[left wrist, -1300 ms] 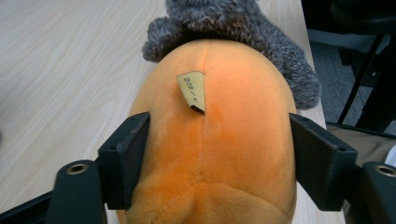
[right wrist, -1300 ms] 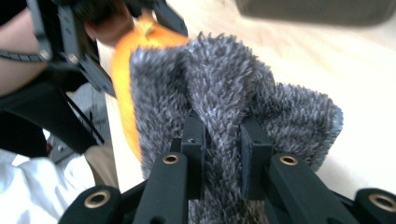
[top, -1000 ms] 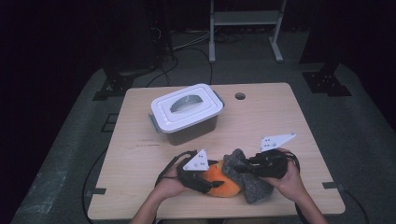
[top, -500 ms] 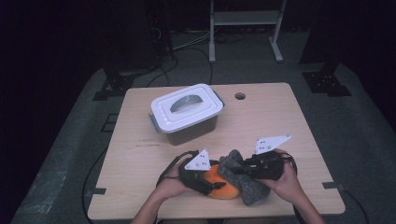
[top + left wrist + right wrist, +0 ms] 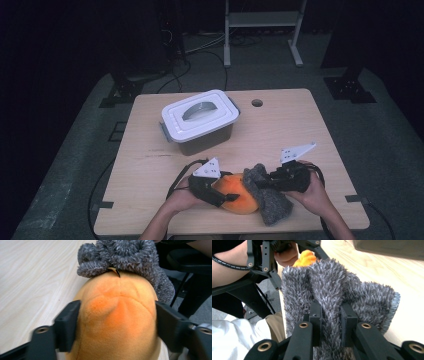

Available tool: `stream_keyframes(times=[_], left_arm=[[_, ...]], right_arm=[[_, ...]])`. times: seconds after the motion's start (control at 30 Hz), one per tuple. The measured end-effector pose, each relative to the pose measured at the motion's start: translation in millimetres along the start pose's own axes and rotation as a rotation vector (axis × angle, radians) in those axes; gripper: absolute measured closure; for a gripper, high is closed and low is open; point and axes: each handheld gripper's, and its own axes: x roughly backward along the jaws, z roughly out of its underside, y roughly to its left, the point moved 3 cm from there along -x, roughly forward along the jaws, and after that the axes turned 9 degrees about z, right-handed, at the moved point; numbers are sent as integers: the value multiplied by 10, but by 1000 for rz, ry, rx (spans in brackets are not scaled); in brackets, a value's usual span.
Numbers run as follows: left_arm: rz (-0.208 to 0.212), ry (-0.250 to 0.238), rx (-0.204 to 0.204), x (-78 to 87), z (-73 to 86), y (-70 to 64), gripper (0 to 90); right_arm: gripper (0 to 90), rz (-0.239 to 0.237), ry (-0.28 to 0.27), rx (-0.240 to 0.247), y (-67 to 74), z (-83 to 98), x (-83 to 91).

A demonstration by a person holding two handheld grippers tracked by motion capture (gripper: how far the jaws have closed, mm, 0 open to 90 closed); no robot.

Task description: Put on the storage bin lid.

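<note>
you are pulling the grey sock (image 5: 267,200) over the orange plush (image 5: 239,196): left claw (image 5: 226,196) grasping the plush, its jaws having just been closing, right claw (image 5: 331,315) clenched on the sock. next, draw it toward 9 o'clock.

The high view looks forward and down over the whole table (image 5: 300,135) from the person's side, far off. The left gripper view sits close, looking along its jaws at the orange toy (image 5: 117,315) with the grey sock (image 5: 125,257) at frame top. The right gripper view, equally close, faces the sock (image 5: 332,290); toy (image 5: 305,257) upper left. All three share sock and toy.
</note>
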Motion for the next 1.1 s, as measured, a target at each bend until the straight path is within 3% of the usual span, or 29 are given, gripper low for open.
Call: stream_keyframes(times=[0.1,0.23,0.37,0.47,0.67,0.83,0.93,1.0,1.1], left_arm=[[-18,9,-33,21,-69,-52,340],[-41,34,-64,-11,-125,-118,344],[-44,44,-74,12,-126,-116,357],[-42,31,-60,53,-112,-84,360],[-44,16,-44,76,-106,-65,358],[-50,23,-53,89,-128,-75,358],[-43,7,-43,77,-127,-75,352],[-43,11,-40,77,-113,-65,350],[-43,0,-29,100,-104,-47,352]], right_arm=[[752,29,-41,25,70,-95,91],[747,31,-122,49,185,-229,136],[747,26,-90,63,226,-206,17],[747,3,-94,28,161,-133,-35],[748,18,-58,-9,25,-28,-38],[750,21,-123,25,159,-181,63],[747,26,-124,50,245,-242,24],[747,33,-101,58,243,-215,-50],[749,13,-100,25,152,-140,-83]])
